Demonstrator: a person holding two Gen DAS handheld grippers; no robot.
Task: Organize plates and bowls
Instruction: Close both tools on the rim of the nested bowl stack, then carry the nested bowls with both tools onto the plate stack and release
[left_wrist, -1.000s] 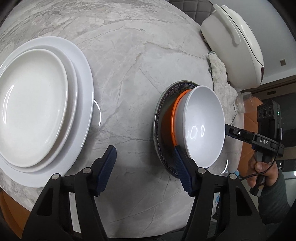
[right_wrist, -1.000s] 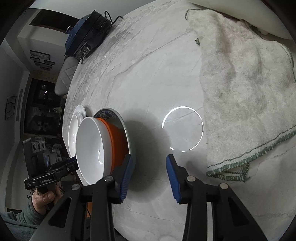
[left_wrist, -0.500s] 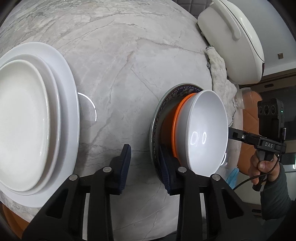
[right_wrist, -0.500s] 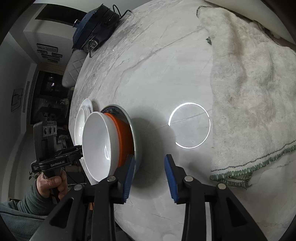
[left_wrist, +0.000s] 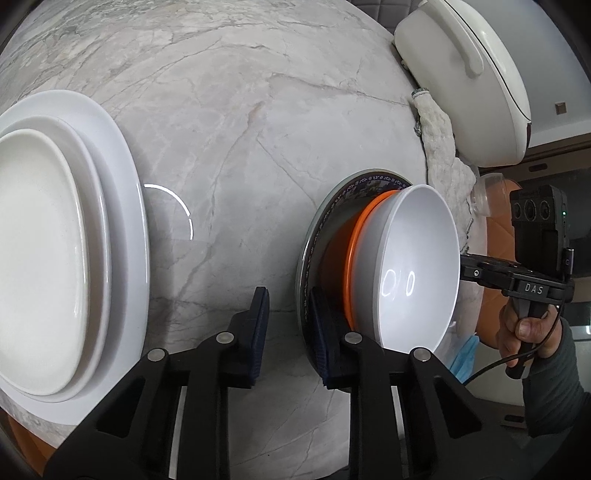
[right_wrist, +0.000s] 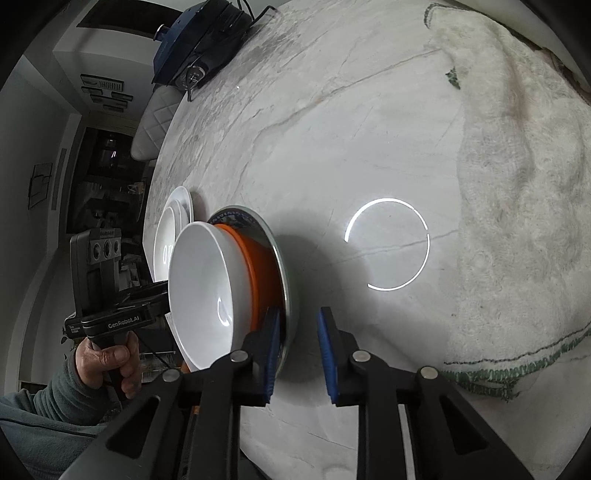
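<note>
My left gripper (left_wrist: 286, 328) is closing around the near rim of the patterned plate (left_wrist: 314, 236), the rim sitting between its blue pads; a second ago those jaws were standing wide, one pad well out on bare marble, and now the gap is narrow, though I cannot tell whether the pads are pressing yet. My right gripper (right_wrist: 297, 350) is closing on the opposite rim of the same plate (right_wrist: 275, 236), also narrower than before, with the rim edge lying between its pads. The plate is sitting on the table (left_wrist: 240, 110) carrying an orange bowl (left_wrist: 354, 240) with a white bowl (left_wrist: 417, 266) nested in it. The stack of white plates (left_wrist: 55, 240) is lying well apart to the left, closer to the frame edge than a second ago. Open marble is stretching between the two stacks. A towel (right_wrist: 517, 184) is lying beyond the plate on my right side, and a white lidded pot (left_wrist: 469, 77) is standing near the table's far edge.
</note>
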